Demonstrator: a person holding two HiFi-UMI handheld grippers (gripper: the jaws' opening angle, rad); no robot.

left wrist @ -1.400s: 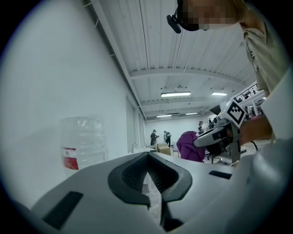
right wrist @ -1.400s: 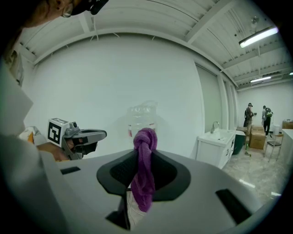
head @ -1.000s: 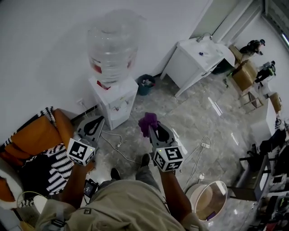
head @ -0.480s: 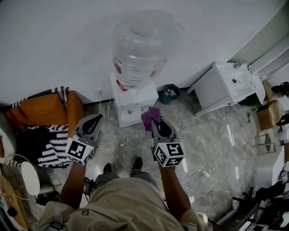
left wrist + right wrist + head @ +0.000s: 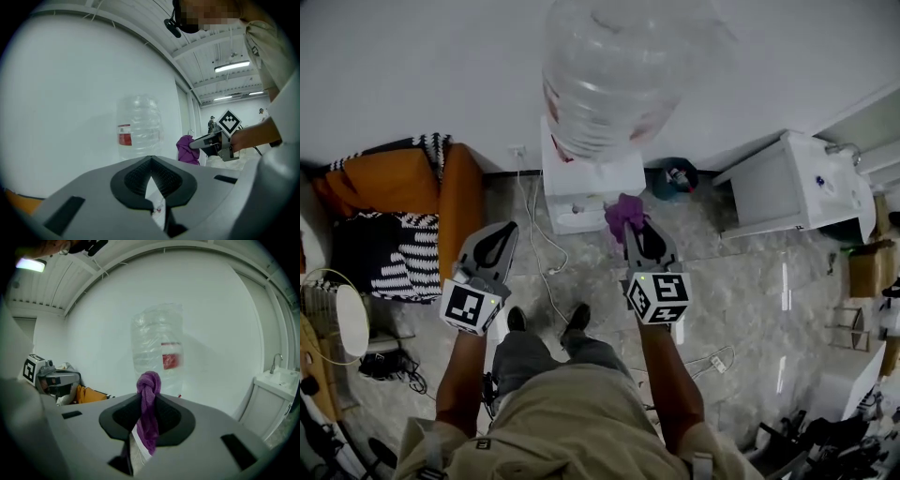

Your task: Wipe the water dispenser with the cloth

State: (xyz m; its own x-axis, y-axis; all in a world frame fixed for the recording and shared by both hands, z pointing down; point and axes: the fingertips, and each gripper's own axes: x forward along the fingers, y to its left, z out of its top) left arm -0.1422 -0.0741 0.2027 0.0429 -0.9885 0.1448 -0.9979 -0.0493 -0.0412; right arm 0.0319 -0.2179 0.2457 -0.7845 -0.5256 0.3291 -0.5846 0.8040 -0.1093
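Observation:
The water dispenser is a white cabinet against the wall, with a big clear bottle on top bearing a red label. In the head view it stands just beyond both grippers. My right gripper is shut on a purple cloth, whose knotted end sticks out past the tips in front of the dispenser's body. In the right gripper view the cloth hangs between the jaws with the bottle behind. My left gripper is shut with nothing in it, left of the dispenser; its own view shows the bottle.
An orange armchair with a striped cloth stands left of the dispenser. A white sink cabinet and a small bin are to the right. Cables trail over the floor. A fan stands at the far left.
The person has walked up to the dispenser; it has moved from ahead-left to straight ahead and closer. Both grippers keep their pose, with the cloth still held in the right one.

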